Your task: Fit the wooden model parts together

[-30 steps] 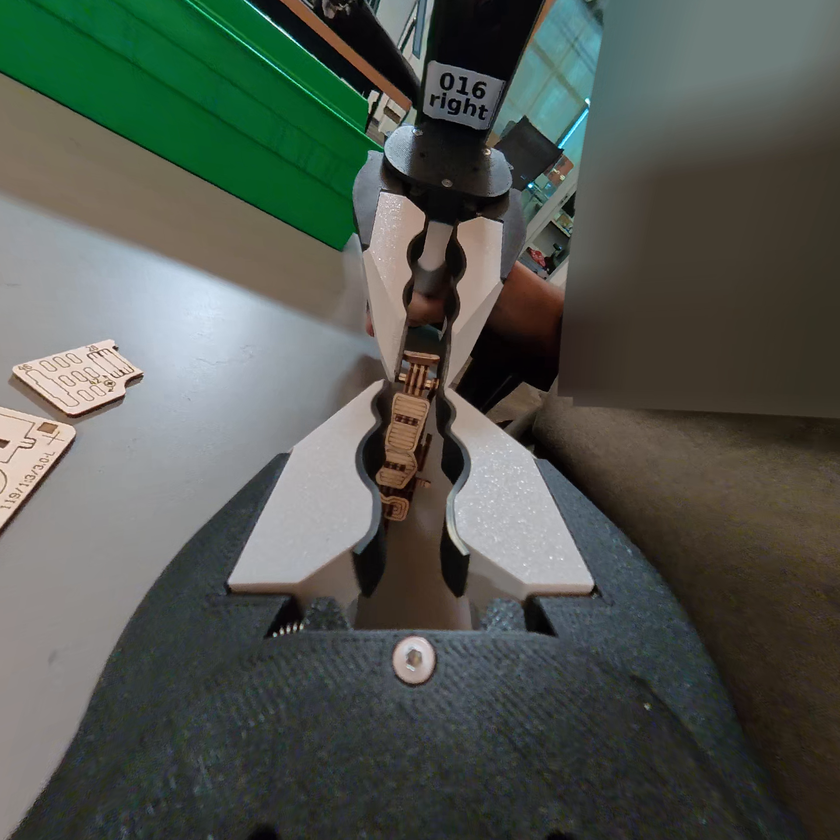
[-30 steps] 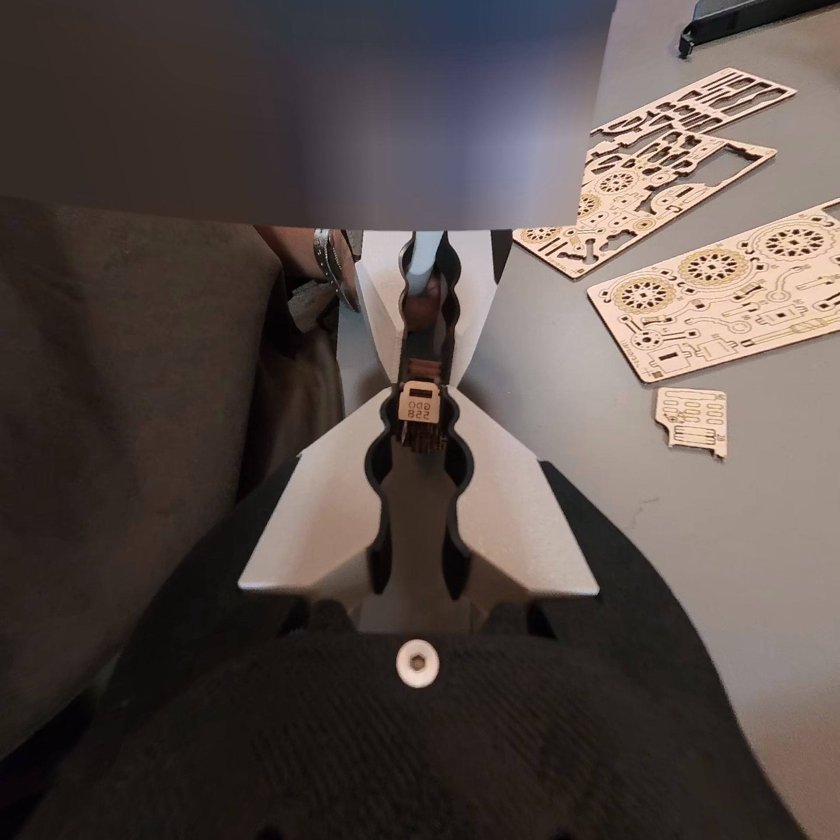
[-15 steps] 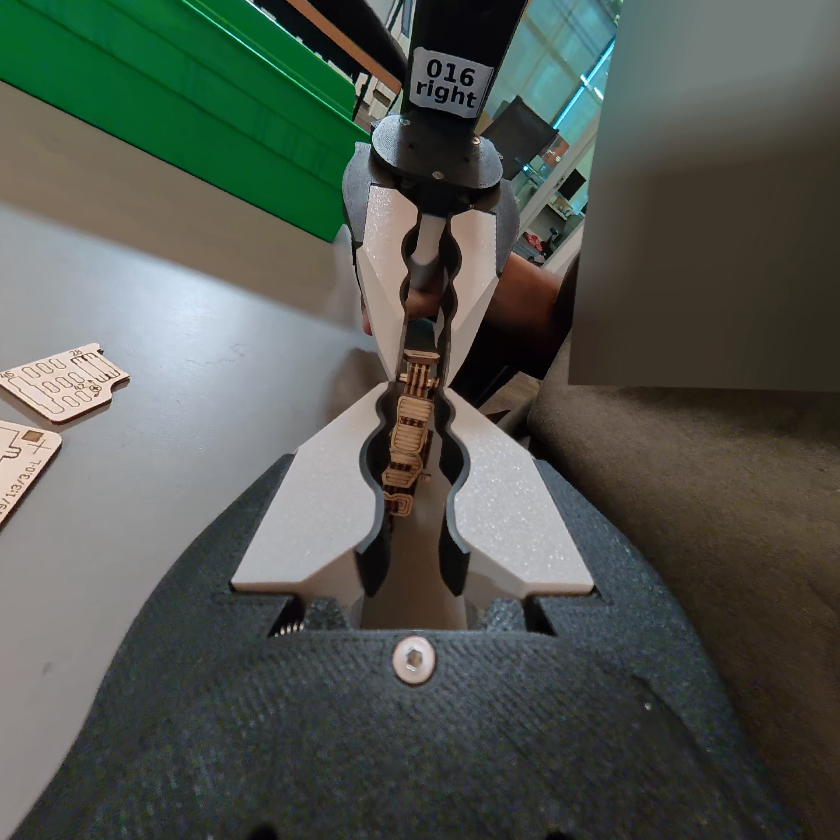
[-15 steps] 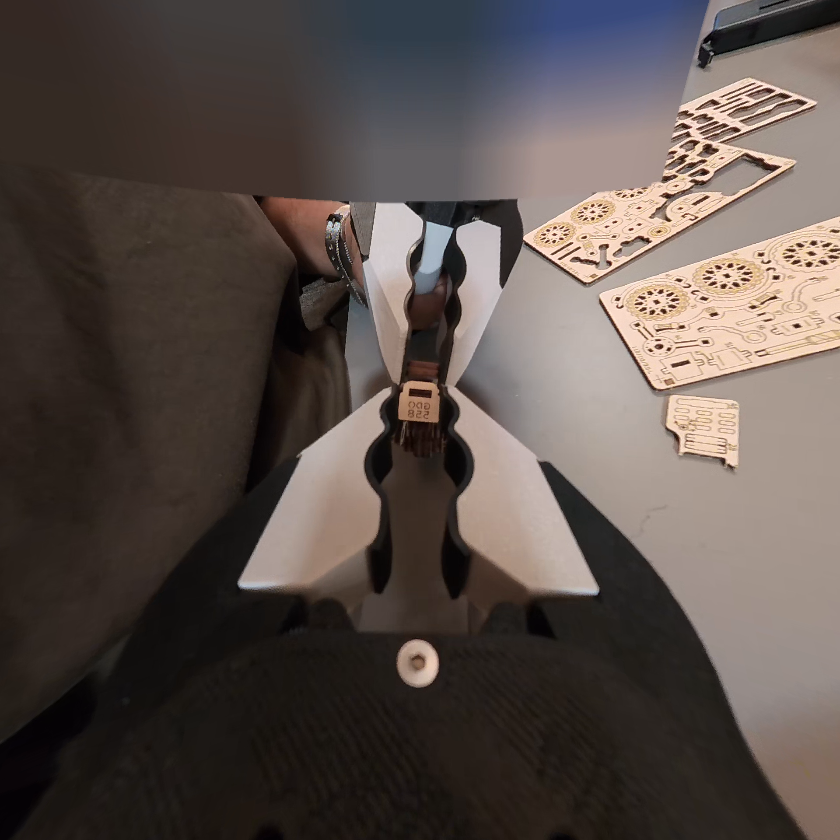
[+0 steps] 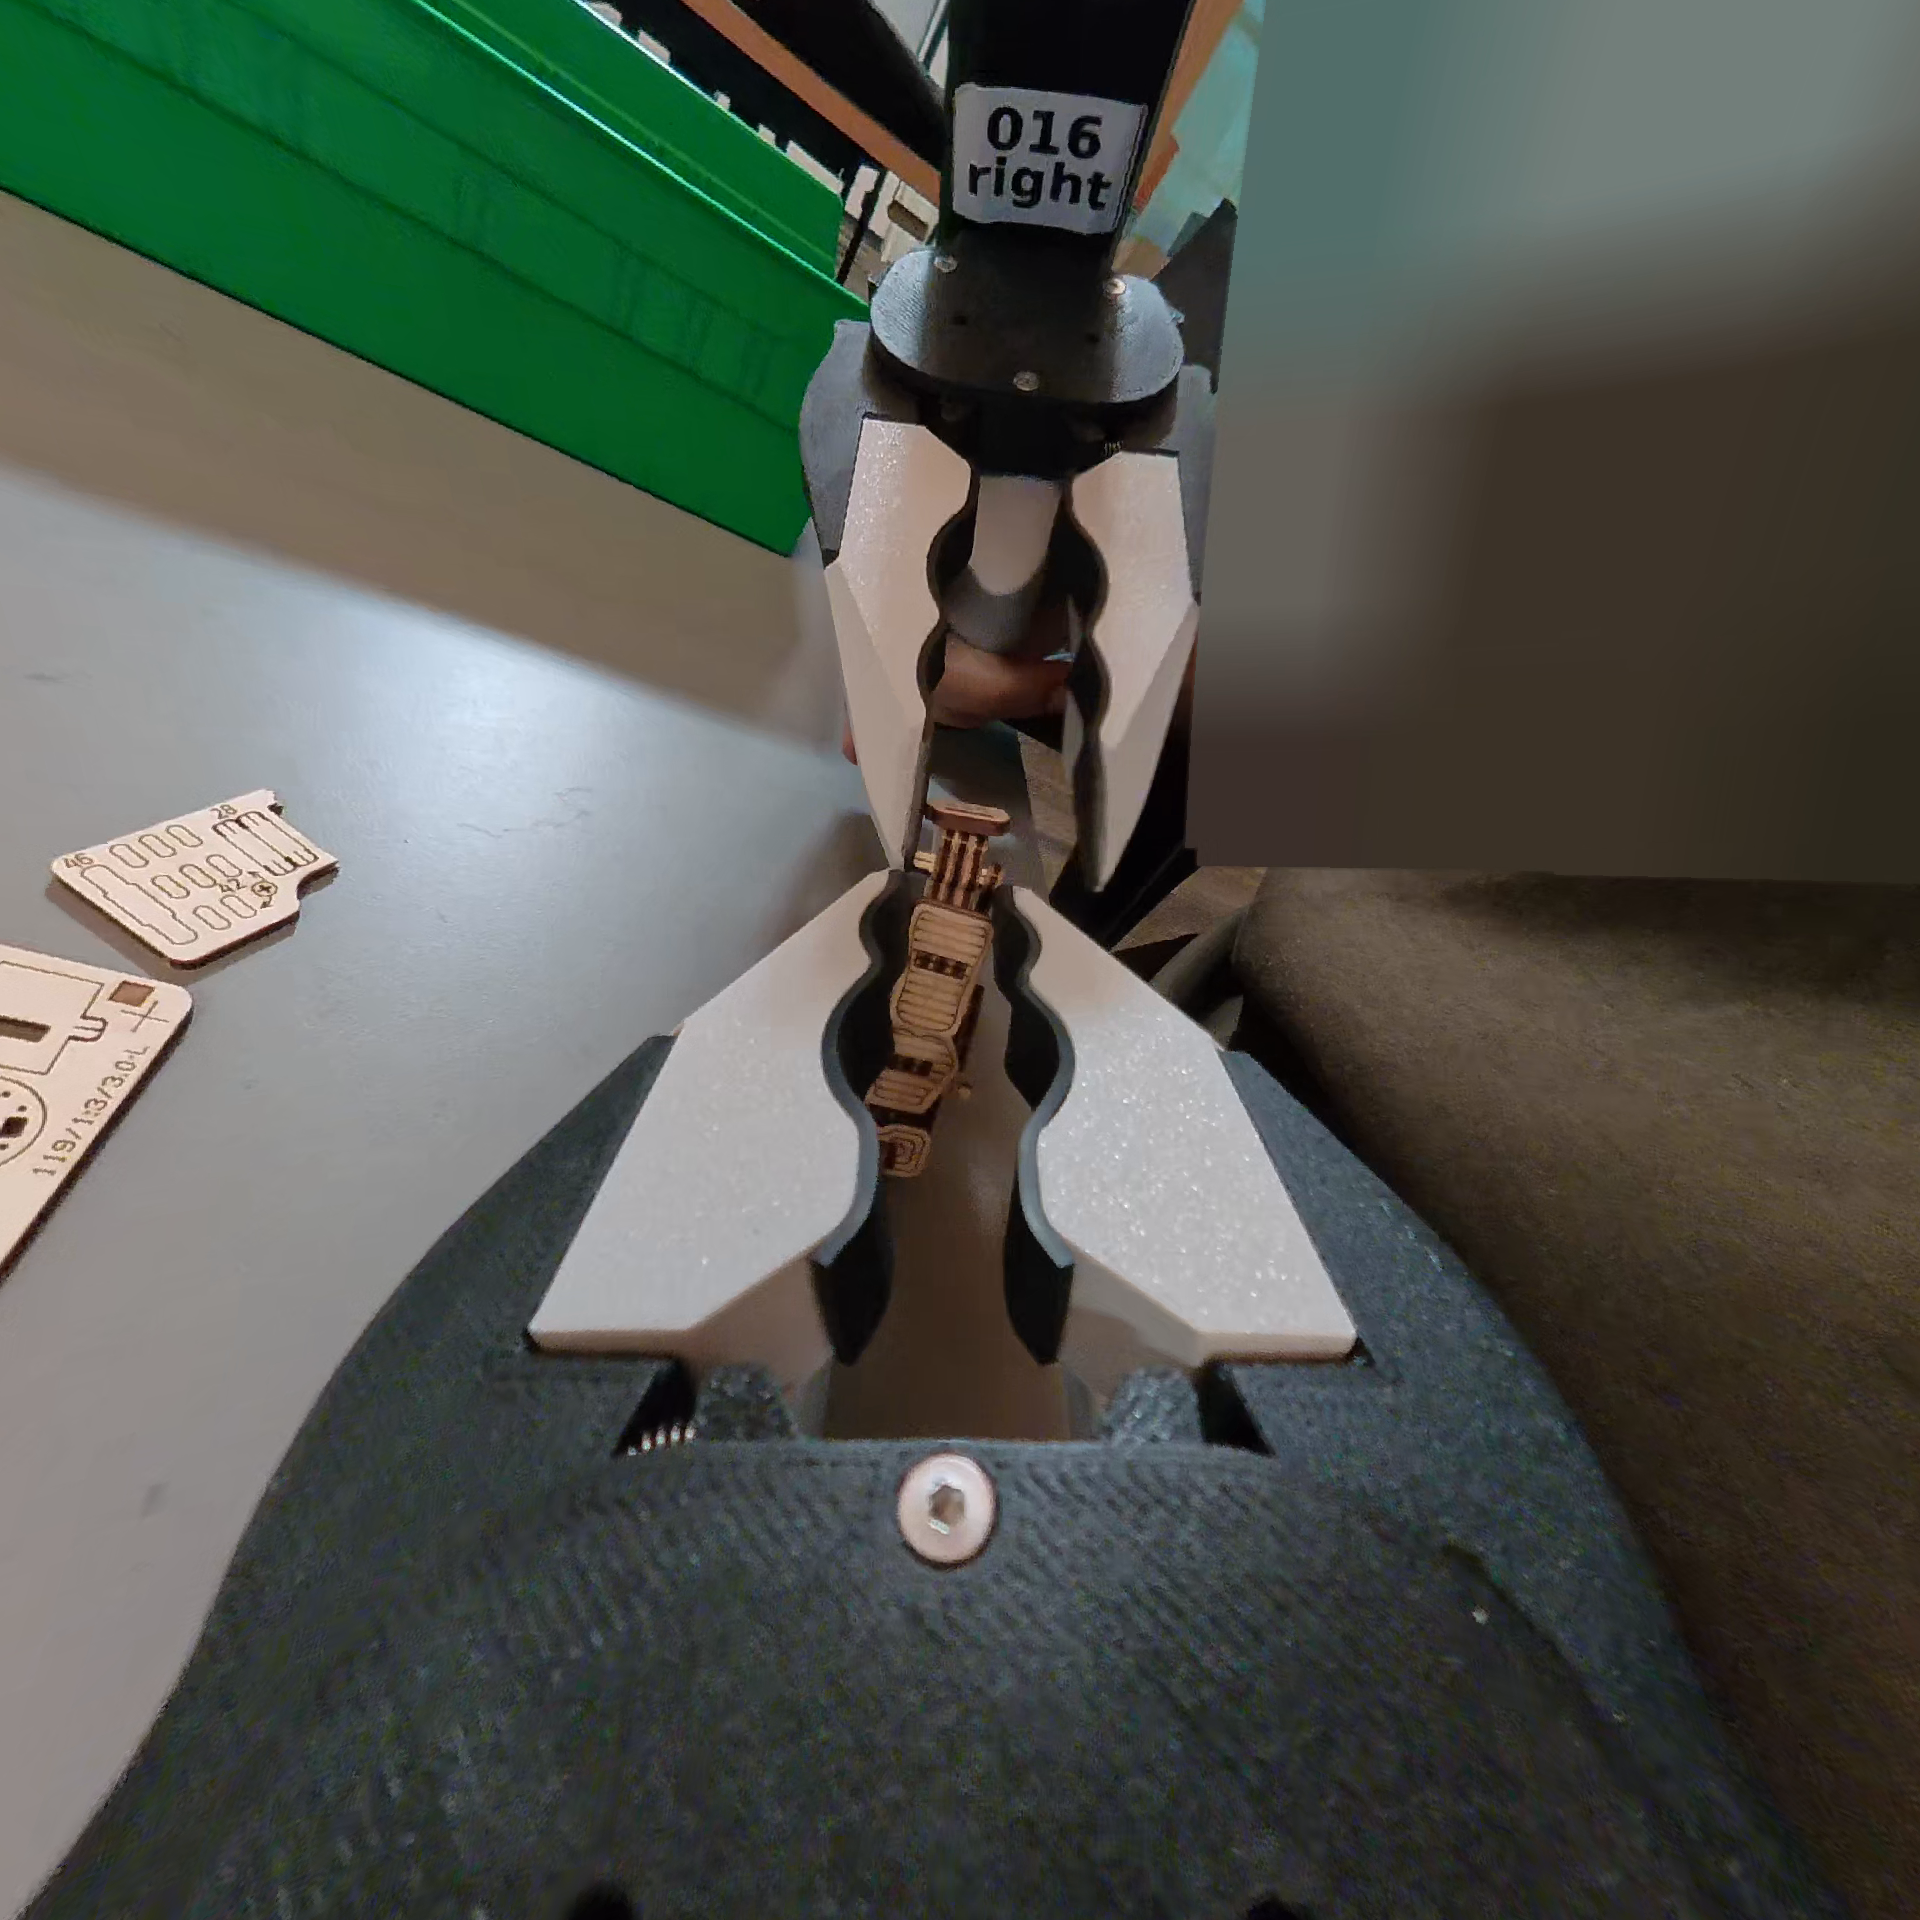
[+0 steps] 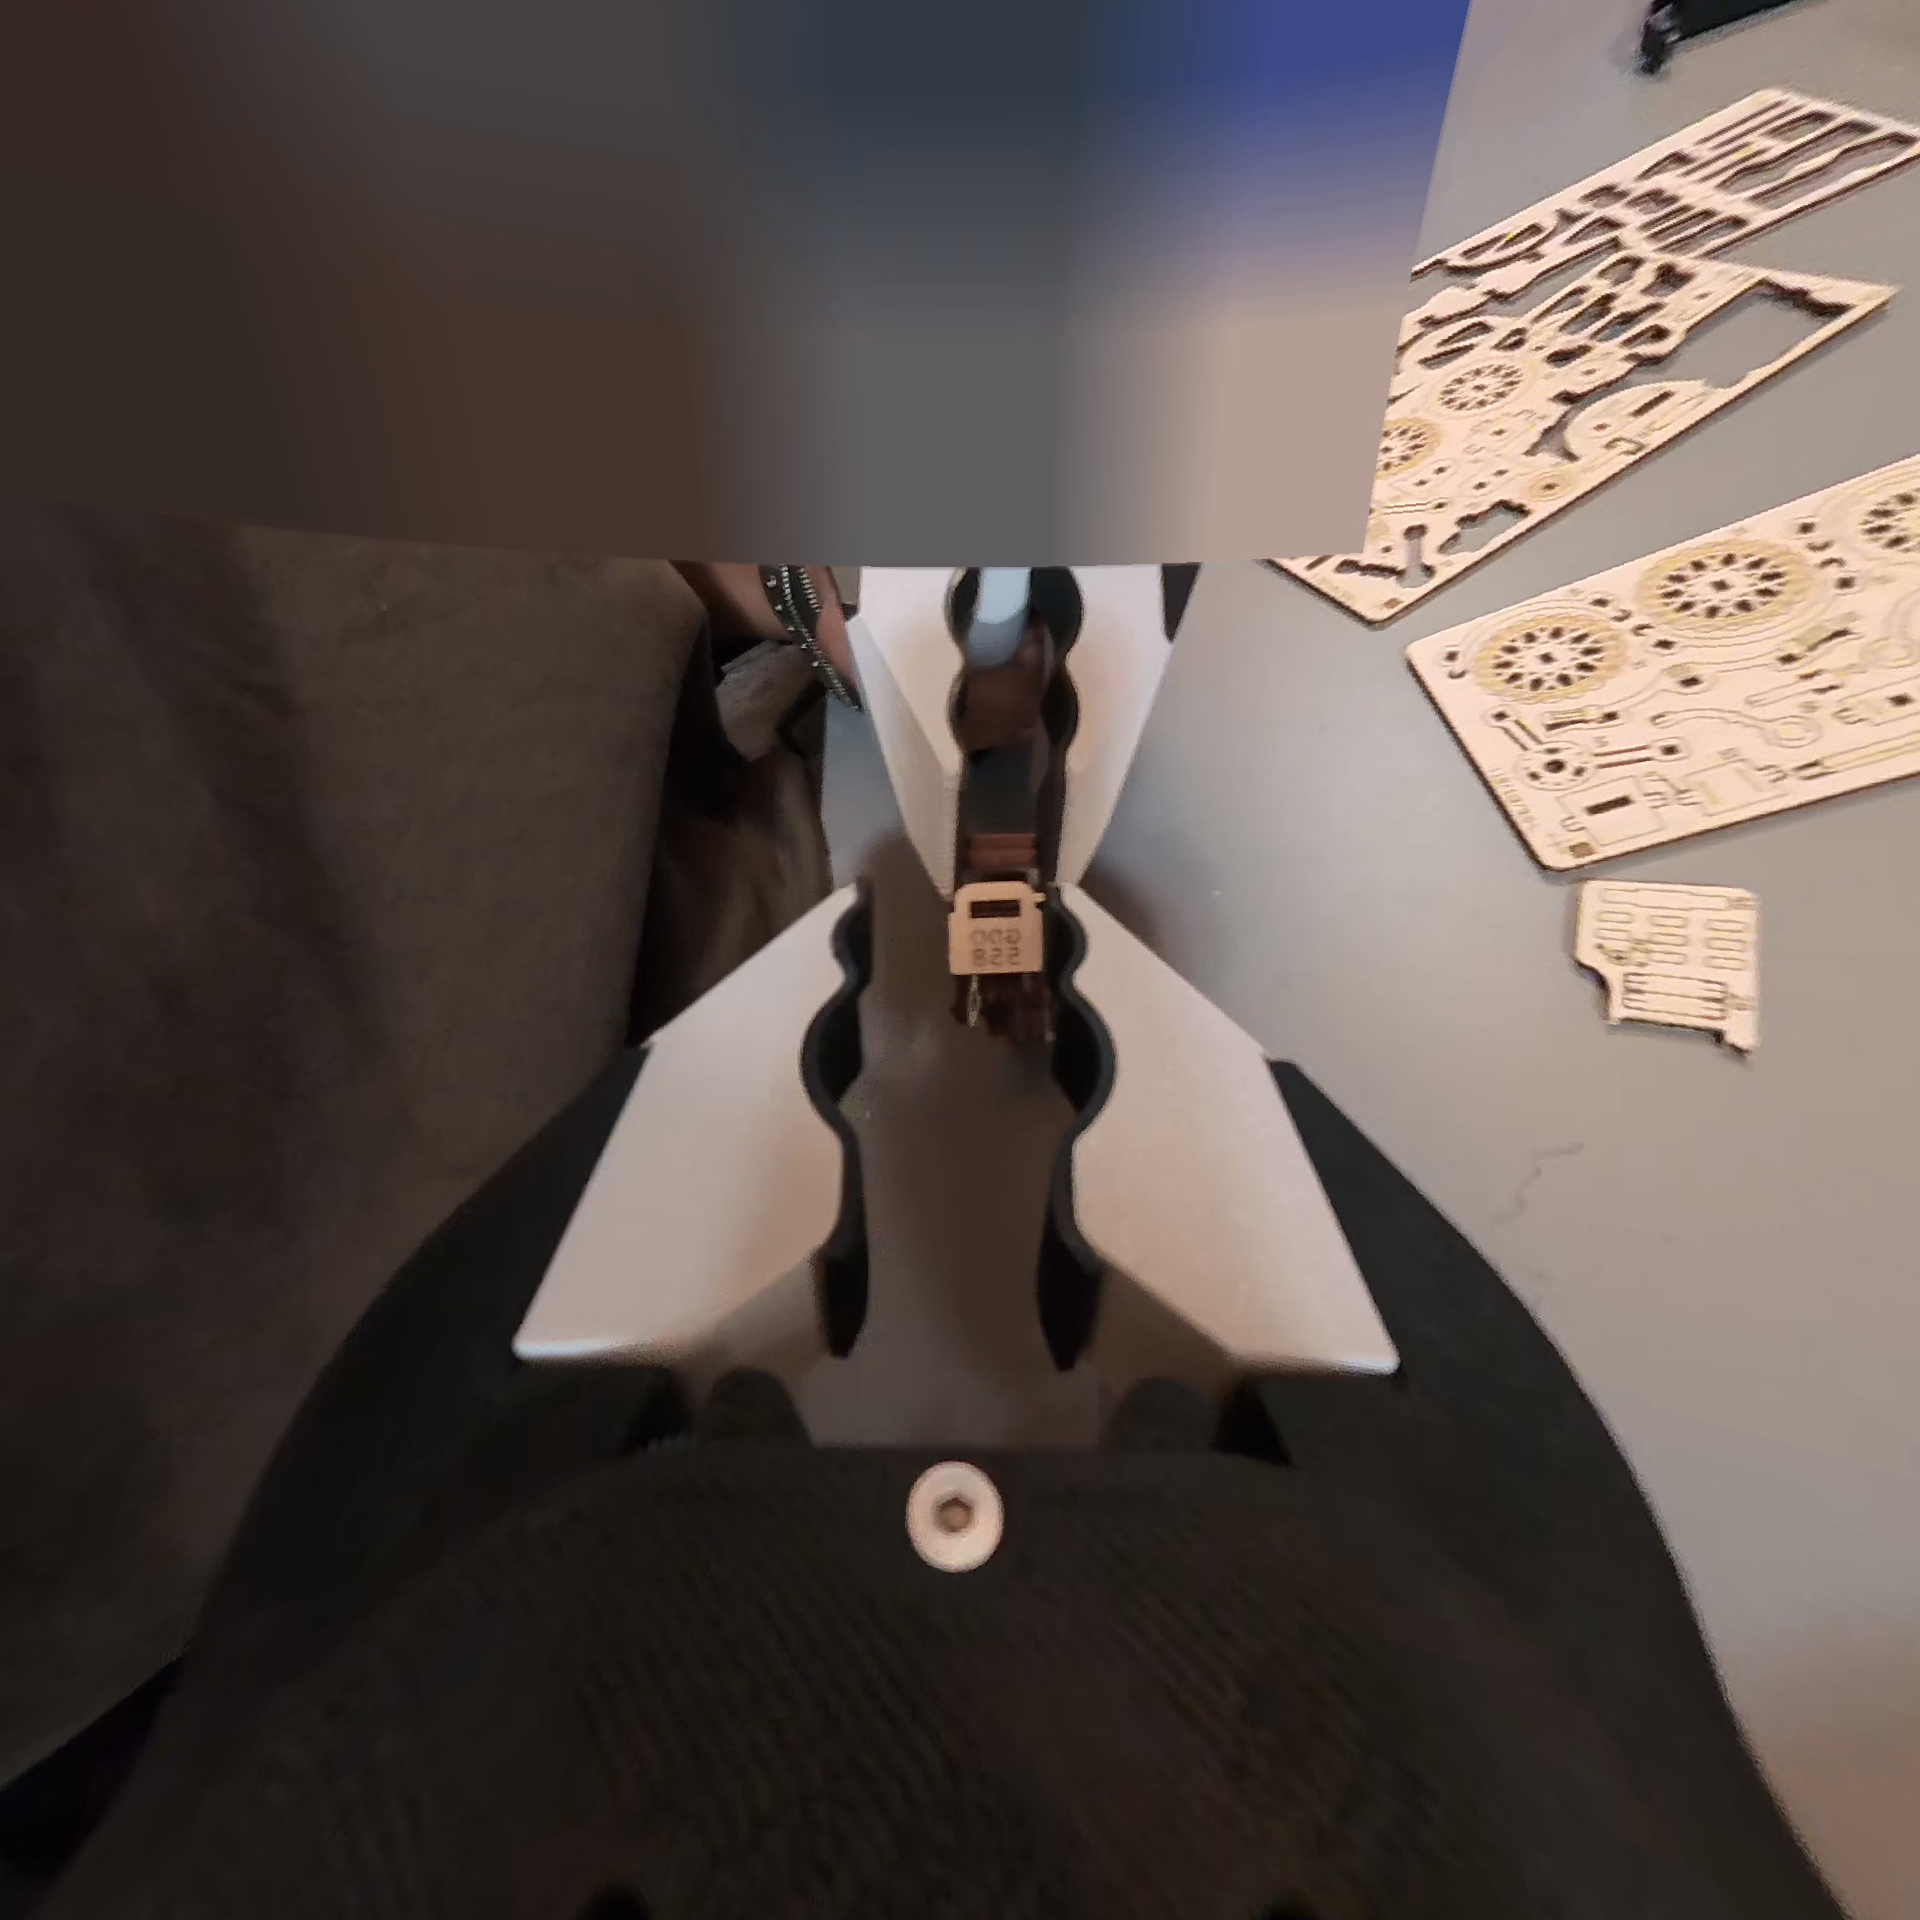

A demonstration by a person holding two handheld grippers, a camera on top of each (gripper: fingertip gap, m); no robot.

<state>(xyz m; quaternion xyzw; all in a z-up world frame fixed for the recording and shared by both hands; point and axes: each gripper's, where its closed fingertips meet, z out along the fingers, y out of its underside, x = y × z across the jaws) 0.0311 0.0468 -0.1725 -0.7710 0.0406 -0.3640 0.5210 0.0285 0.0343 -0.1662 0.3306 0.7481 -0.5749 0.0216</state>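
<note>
A: Left claw (image 5: 940, 894) state?
B: Clamped on the wooden model assembly (image 5: 930, 1003), held edge-on above the grey bench (image 5: 436, 727).
A: Right claw (image 6: 961, 904)?
B: Fingers spread apart, tip to tip with the left claw. The small engraved end piece (image 6: 995, 928) sits between its tips, against the right-hand one; cannot tell if it touches.
A: Loose stock?
B: Small cut sheet (image 5: 197, 878) and a larger sheet's corner (image 5: 62, 1081) at left. From the right wrist view: two big gear sheets (image 6: 1683, 665), one small offcut (image 6: 1668, 961). Green crate (image 5: 416, 239) at the back.
</note>
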